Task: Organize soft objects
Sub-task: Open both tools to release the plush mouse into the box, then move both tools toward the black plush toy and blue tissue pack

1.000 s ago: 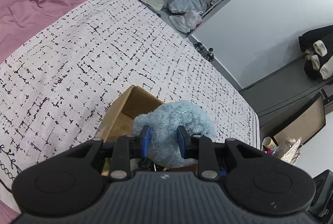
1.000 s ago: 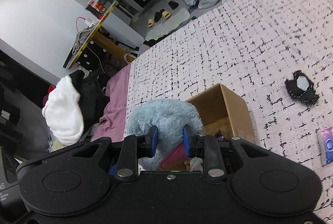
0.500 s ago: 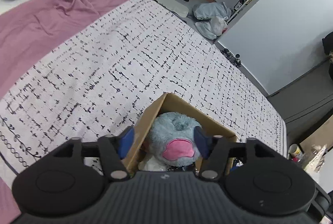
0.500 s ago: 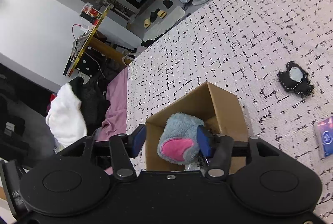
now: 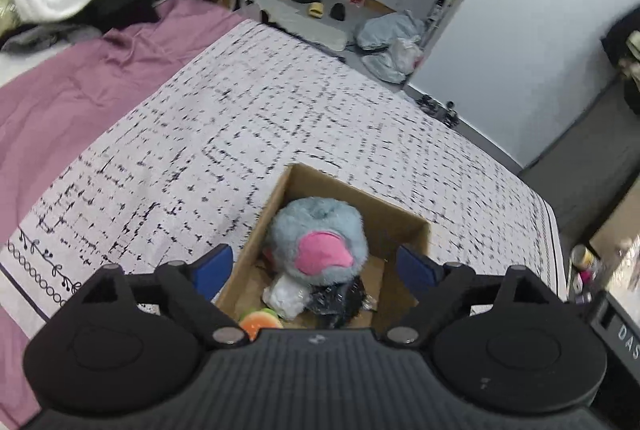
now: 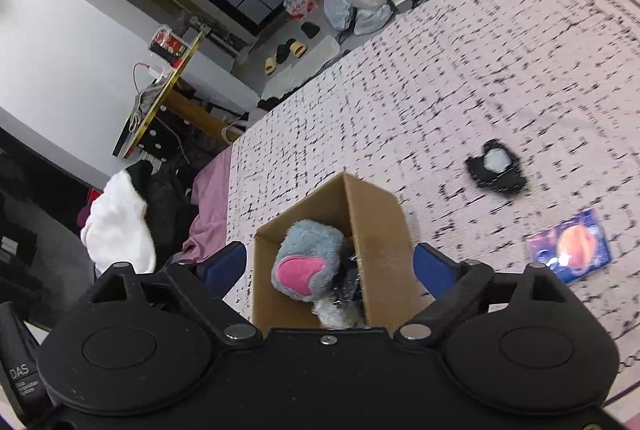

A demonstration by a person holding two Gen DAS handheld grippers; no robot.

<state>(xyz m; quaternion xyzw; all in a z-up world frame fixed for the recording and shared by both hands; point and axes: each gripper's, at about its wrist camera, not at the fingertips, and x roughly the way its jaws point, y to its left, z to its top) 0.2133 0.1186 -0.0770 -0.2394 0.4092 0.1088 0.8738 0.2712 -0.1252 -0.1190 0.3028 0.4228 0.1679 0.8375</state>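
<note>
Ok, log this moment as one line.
left tongs: opening, empty | right tongs: opening, empty | plush: in box

My own housing hides the near end of the cardboard box (image 5: 352, 198), so its contents are only partly seen: an orange-and-green thing (image 5: 260, 322) is cut to a sliver, and the black crinkly item (image 5: 340, 300) is unreadable. The dark object (image 6: 496, 170) on the bedspread (image 6: 460, 78) is smeared beyond telling.

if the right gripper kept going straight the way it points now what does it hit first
Most likely the blue plush toy lying in the open cardboard box. The right gripper, its jaws opening and empty, points down into the box, though depth is hard to judge.
</note>
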